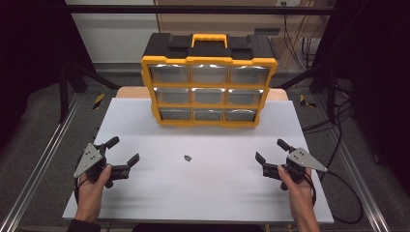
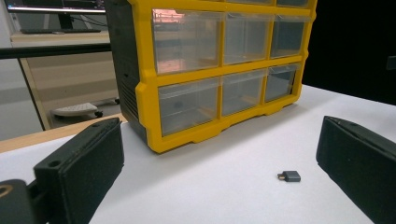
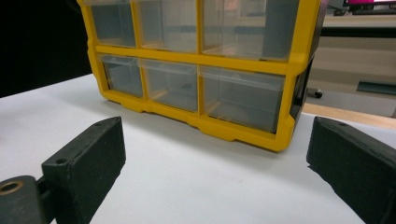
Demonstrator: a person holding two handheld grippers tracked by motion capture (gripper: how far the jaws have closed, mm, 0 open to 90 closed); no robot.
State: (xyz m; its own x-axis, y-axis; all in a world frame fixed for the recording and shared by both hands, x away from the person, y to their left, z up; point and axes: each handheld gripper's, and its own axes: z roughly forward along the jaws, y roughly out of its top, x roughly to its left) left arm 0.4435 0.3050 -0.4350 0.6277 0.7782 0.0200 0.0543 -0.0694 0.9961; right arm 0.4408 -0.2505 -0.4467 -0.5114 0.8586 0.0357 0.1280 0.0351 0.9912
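White table [image 1: 145,193], small grey adapter [image 1: 187,157] between two wide-jawed grippers.

Looking down from above the tabletop's [image 1: 145,193] near edge; both low gripper views facing the organizer [image 1: 209,82] closely.

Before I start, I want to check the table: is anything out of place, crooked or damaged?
Only the small dark adapter lies loose on the white table, outside the yellow drawer organizer. The organizer stands upright with every drawer closed; no damage shows.
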